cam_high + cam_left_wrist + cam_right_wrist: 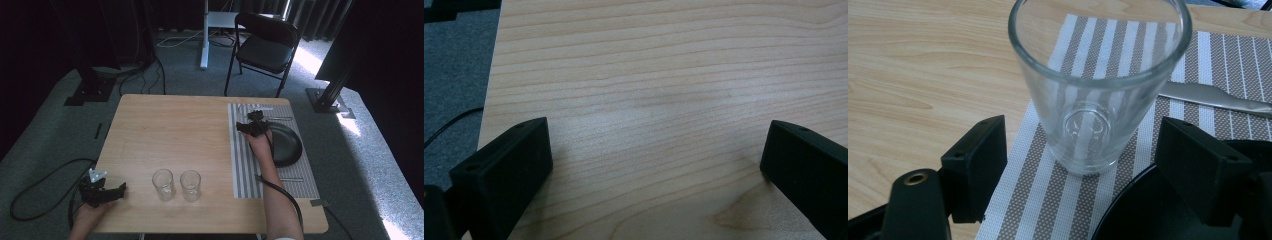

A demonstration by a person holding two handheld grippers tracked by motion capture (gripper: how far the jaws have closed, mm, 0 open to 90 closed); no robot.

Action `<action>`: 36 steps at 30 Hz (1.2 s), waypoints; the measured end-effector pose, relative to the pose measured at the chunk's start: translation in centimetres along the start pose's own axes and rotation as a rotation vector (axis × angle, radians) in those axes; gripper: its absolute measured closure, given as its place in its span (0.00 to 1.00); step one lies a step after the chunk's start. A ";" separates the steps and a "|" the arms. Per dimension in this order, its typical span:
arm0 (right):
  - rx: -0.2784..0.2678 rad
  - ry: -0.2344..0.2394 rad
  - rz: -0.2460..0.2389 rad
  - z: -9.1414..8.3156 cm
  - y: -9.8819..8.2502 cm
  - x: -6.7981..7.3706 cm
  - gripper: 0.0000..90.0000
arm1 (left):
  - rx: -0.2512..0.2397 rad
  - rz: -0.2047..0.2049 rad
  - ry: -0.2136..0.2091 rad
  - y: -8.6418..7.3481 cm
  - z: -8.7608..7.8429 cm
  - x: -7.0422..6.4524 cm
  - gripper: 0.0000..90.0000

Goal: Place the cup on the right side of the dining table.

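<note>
My right tongs [1080, 165] stand apart around an upright glass [1098, 85] on the striped mat [1058, 195] near the table's far right corner, pads clear. My left tongs [656, 165], also apart and empty, rest at the near left corner.

Clear drinking glass [1100, 85]: upright, empty, centre of the right gripper view. It stands on a striped placemat [1058, 200].
</note>
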State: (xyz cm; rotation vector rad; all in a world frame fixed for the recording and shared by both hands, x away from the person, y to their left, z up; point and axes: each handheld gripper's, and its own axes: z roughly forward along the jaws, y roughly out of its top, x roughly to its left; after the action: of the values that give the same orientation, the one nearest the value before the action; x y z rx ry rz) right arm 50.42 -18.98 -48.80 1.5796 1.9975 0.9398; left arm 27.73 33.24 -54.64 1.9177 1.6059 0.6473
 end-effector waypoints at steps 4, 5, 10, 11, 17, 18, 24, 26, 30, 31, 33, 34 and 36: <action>-0.004 0.006 -0.004 -0.6 -0.7 0.1 0.23 | 0.000 0.000 0.000 0.0 0.0 0.0 0.01; -0.005 0.007 -0.005 -0.7 -0.8 0.1 0.23 | 0.000 0.000 0.000 0.0 0.0 0.0 0.01; -0.005 0.009 -0.008 -1.2 -1.2 0.1 0.23 | 0.000 0.000 0.000 0.0 0.0 0.0 0.01; -0.006 0.013 -0.007 -1.4 -1.3 0.0 0.23 | 0.000 0.000 0.000 0.0 0.0 0.0 0.01; -0.020 0.005 -0.009 -2.3 -2.3 -0.3 0.23 | 0.000 0.000 0.000 0.0 0.0 0.0 0.01; -0.020 0.000 -0.004 -2.4 -2.4 -0.2 0.23 | 0.000 0.000 0.000 0.0 0.0 0.0 0.01; -0.022 0.010 -0.006 -3.0 -3.2 -0.2 0.23 | 0.000 0.000 0.000 0.0 0.0 0.0 0.01; -0.022 0.009 -0.011 -3.3 -3.4 -0.1 0.23 | 0.000 0.000 0.000 0.0 0.0 0.0 0.01; -0.025 0.010 -0.013 -3.6 -3.6 0.0 0.23 | 0.000 0.000 0.000 0.0 0.0 0.0 0.01; -0.027 0.007 -0.014 -3.7 -3.7 0.1 0.23 | 0.000 0.000 0.000 0.0 0.0 0.0 0.01; -0.032 0.015 -0.008 -4.1 -4.2 0.2 0.23 | 0.000 0.000 0.000 0.0 0.0 0.0 0.01; -0.034 0.019 -0.006 -4.2 -4.4 0.1 0.23 | 0.000 0.000 0.000 0.0 0.0 0.0 0.01; -0.034 0.017 -0.008 -4.4 -4.5 0.1 0.23 | 0.000 0.000 0.000 0.0 0.0 0.0 0.01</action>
State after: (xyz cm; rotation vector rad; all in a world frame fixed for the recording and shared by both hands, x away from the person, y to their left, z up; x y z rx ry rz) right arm 44.34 -20.49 -49.10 1.5494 1.9869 0.9826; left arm 27.73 33.24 -54.64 1.9178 1.6057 0.6472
